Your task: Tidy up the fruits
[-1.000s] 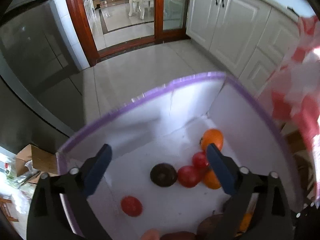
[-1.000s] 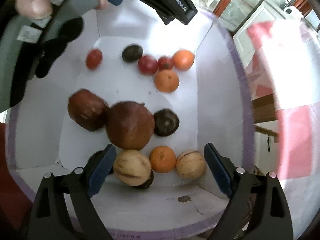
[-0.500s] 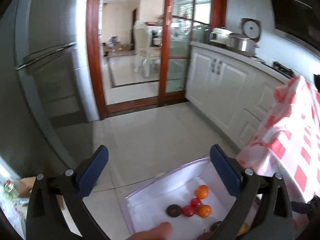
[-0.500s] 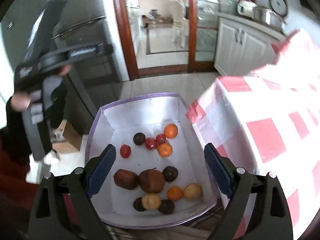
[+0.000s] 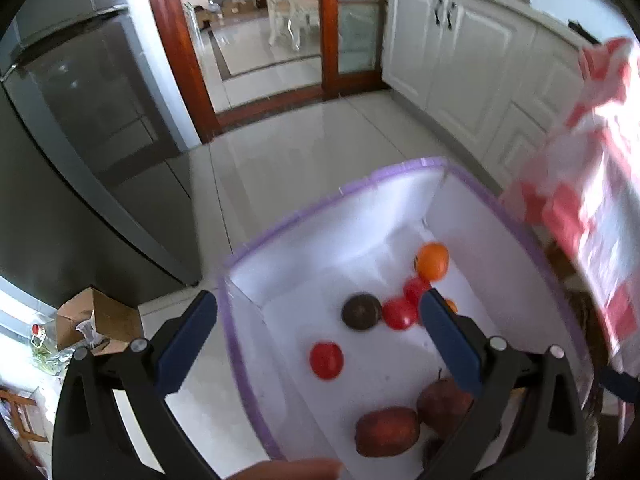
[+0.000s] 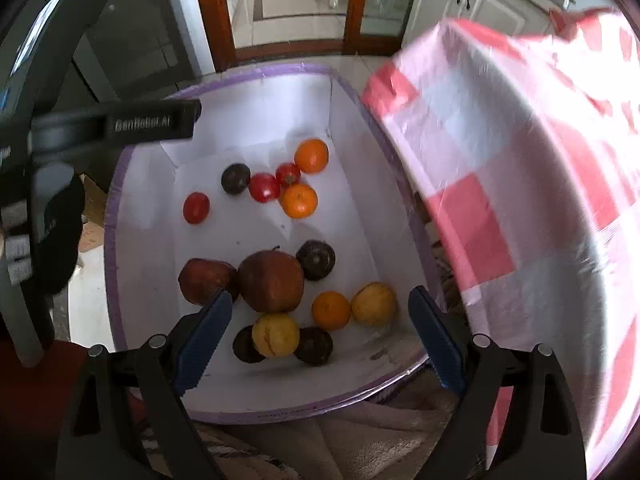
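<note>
A white bin with a purple rim (image 6: 256, 74) (image 5: 340, 196) holds several fruits: oranges (image 6: 311, 156), red tomatoes (image 6: 196, 208), dark round fruits (image 6: 316, 260), two brown-red apples (image 6: 272, 286) and yellow fruits (image 6: 276, 334). My right gripper (image 6: 320, 332) is open and empty above the bin's near end. My left gripper (image 5: 320, 332) is open and empty above the bin's left wall; a tomato (image 5: 326, 360) and the apples (image 5: 388, 432) lie below it. The left gripper's body (image 6: 120, 124) shows at upper left in the right wrist view.
A table with a red and white checked cloth (image 6: 520, 200) stands right of the bin. A dark fridge (image 5: 80, 140) is on the left, a cardboard box (image 5: 96, 320) on the tiled floor beside it. White cabinets (image 5: 460, 60) line the far right.
Both grippers dropped back toward the bin after rising half a second ago. The fruits have not moved. Both stay open and empty.
</note>
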Demonstrator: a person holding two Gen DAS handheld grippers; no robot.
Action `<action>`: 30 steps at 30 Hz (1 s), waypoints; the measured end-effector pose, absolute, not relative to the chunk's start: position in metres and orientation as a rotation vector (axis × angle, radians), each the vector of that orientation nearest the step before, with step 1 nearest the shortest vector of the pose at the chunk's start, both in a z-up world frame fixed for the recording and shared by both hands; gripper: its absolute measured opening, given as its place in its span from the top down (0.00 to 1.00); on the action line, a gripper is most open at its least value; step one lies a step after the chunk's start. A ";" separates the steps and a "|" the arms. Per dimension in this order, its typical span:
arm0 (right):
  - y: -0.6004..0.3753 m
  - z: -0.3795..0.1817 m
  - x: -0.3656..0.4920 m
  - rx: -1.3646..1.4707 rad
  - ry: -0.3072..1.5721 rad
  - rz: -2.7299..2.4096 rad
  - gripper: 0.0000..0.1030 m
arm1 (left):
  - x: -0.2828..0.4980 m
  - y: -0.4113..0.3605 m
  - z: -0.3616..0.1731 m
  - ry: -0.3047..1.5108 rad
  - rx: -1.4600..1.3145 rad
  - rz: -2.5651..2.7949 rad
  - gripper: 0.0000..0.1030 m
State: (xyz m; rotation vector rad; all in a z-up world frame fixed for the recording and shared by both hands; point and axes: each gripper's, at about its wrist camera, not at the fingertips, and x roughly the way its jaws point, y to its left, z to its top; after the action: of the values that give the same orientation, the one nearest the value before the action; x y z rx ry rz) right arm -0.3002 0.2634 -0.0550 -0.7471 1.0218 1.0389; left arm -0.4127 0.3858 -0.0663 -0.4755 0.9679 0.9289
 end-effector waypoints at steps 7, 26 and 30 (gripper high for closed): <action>0.264 -0.074 -0.292 -0.756 1.077 1.012 0.16 | -0.405 0.375 -0.092 1.033 -0.493 0.885 0.01; 0.263 -0.081 -0.291 -0.756 1.118 1.003 0.16 | -0.395 0.371 -0.101 1.063 -0.488 0.840 0.01; 0.263 -0.082 -0.290 -0.754 1.125 1.001 0.16 | -0.394 0.371 -0.102 1.069 -0.484 0.839 0.01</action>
State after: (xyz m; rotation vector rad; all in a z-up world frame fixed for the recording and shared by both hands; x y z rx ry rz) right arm -0.2899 0.2633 -0.0821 -0.7543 1.1248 1.0011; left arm -0.3936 0.3709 -0.1021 -0.4842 1.0693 0.8391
